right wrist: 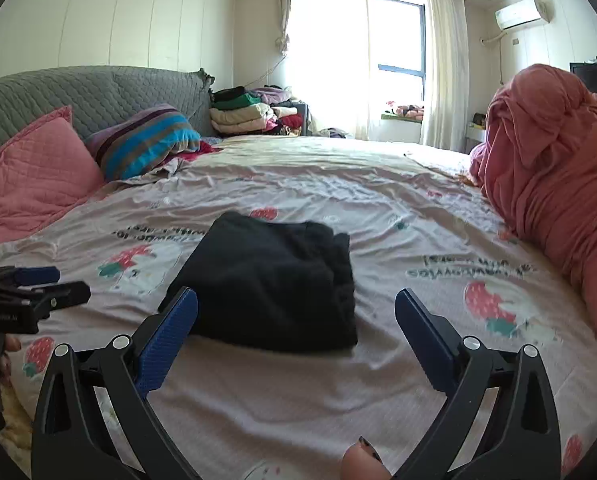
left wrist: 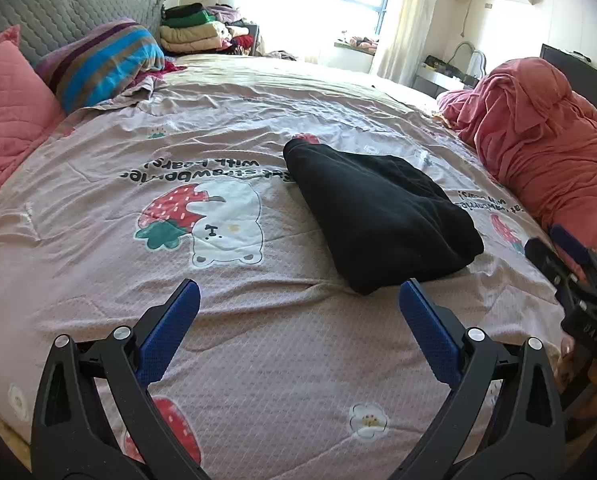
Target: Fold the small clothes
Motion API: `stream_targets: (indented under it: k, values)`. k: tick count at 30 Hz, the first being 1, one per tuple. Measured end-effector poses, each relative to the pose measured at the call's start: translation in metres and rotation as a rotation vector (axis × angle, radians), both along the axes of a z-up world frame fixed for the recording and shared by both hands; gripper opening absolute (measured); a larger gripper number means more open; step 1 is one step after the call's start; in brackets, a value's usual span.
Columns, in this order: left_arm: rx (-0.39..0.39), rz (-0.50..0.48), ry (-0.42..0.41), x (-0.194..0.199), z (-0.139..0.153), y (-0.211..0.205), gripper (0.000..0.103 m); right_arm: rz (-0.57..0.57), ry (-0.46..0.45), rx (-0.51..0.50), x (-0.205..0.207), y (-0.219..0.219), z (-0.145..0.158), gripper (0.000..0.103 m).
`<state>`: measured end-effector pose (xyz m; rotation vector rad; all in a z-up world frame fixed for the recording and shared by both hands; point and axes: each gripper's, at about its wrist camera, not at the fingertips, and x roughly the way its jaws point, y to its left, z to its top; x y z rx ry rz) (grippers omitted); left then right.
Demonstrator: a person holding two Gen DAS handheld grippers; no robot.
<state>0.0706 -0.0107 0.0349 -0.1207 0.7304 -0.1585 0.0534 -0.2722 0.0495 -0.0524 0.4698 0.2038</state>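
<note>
On the waffle-textured bedspread [left wrist: 258, 360], a soft, seemingly fleecy black folded garment [left wrist: 378, 216] lies beyond both released hand-held grippers [left wrist: 298, 300] [right wrist: 296, 308].

The left gripper [left wrist: 298, 292] hangs over the bed's near edge, tilted downward, its jaws spread wide with nothing between them. The right gripper [right wrist: 296, 300] hangs just beside it, jaws equally wide and empty. A fingertip [right wrist: 360, 462] shows below the right gripper.

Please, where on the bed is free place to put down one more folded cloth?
Free: the sheet between the tongs and the black folded garment, and the stretch beyond it towards the window. Crowded: pillows at the headboard and the red blanket heap opposite.
</note>
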Motion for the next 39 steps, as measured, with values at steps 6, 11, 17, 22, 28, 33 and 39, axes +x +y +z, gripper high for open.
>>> stream_targets:
  k: [6,11,17,22,28,33,39]
  values:
    - [-0.003,0.023,-0.017,-0.017,-0.007,0.008,0.093,-0.050,0.041,0.026,-0.017,0.006,-0.020,0.098]
    - [-0.011,0.031,-0.005,-0.024,-0.018,0.013,0.093,-0.092,0.119,0.038,-0.022,0.008,-0.042,0.098]
    - [-0.002,0.029,0.003,-0.028,-0.024,0.012,0.093,-0.132,0.176,0.032,-0.024,0.012,-0.060,0.098]
    - [0.002,0.034,0.003,-0.031,-0.027,0.013,0.093,-0.125,0.173,0.018,-0.026,0.015,-0.061,0.098]
    - [0.010,0.031,0.013,-0.031,-0.029,0.010,0.094,-0.134,0.179,0.016,-0.024,0.013,-0.062,0.098]
    - [0.018,0.028,0.018,-0.032,-0.029,0.007,0.094,-0.136,0.187,0.014,-0.024,0.013,-0.063,0.098]
    - [0.022,0.033,0.031,-0.031,-0.031,0.006,0.093,-0.139,0.201,0.011,-0.023,0.012,-0.067,0.098]
